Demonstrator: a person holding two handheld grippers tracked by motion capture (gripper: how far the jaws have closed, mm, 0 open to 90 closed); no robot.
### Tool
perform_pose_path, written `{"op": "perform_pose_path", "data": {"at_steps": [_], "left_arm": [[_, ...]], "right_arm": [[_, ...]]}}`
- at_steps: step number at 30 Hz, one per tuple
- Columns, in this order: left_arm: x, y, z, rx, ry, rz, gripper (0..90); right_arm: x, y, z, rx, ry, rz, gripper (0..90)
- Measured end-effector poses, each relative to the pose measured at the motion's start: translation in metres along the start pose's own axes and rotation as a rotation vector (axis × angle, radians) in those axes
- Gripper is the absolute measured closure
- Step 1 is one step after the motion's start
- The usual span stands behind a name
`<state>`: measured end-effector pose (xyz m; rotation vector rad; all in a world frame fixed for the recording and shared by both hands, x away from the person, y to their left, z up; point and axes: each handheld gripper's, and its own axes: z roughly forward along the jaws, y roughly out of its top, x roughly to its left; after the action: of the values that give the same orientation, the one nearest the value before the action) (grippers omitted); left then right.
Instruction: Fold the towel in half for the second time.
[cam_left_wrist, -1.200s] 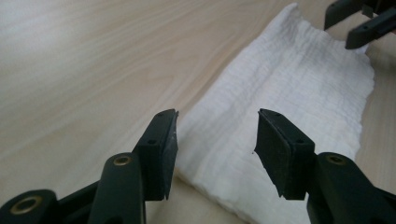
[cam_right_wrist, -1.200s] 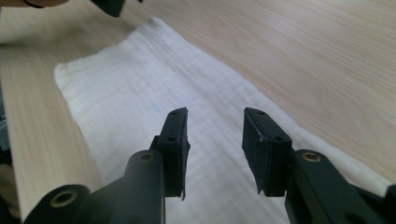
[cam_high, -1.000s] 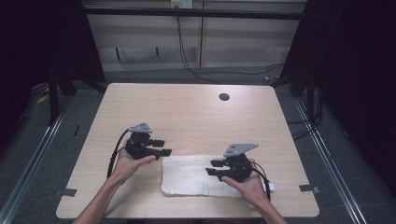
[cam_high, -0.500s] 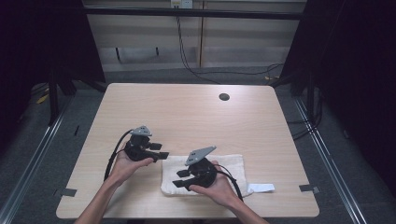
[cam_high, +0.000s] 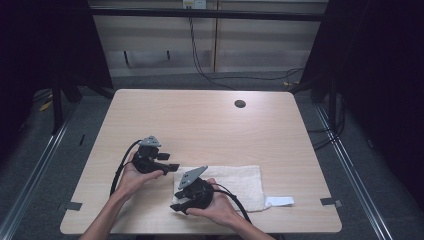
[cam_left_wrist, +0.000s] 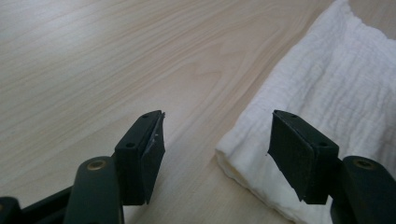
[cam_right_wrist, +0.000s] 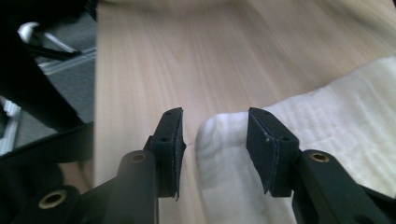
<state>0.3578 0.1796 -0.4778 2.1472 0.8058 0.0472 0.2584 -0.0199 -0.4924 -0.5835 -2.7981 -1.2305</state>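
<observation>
Right gripper hides the towel's near-left corner.

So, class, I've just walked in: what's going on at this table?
A person holds a tool in each hand over a folded white towel lying on a wooden table. The right tool sits at the towel's near left corner, its jaws apart with the towel's edge between them but not pinched. The left tool hovers at the far left corner, jaws wide and having just opened further, nothing held.

Black hand-held gripper, grey three-cornered top plate, black trailing cable; flat screwed pads; bare forearms.
</observation>
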Motion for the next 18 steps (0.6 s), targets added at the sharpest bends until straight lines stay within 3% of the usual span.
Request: {"op": "perform_pose_path", "data": {"at_steps": [2, 6, 9, 13, 18], "left_arm": [[0.001, 0.0, -0.003, -0.006, 0.009, -0.001, 34.9], [0.005, -0.002, -0.008, -0.015, 0.018, -0.015, 34.7], [0.005, -0.002, -0.007, 0.0, 0.0, -0.019, 33.3], [0.005, -0.003, -0.006, 0.01, 0.001, -0.019, 33.7], [0.005, -0.004, 0.002, 0.046, -0.006, -0.005, 38.0]], "right_arm": [[0.0, -0.002, 0.004, 0.004, 0.011, 0.001, 56.6], [0.008, -0.005, 0.007, 0.0, -0.052, -0.049, 61.0], [0.01, -0.006, 0.007, -0.002, -0.085, -0.065, 66.6], [0.008, -0.006, 0.006, 0.008, -0.081, -0.077, 71.5], [0.001, -0.008, 0.004, -0.007, -0.056, -0.034, 81.4]]}}
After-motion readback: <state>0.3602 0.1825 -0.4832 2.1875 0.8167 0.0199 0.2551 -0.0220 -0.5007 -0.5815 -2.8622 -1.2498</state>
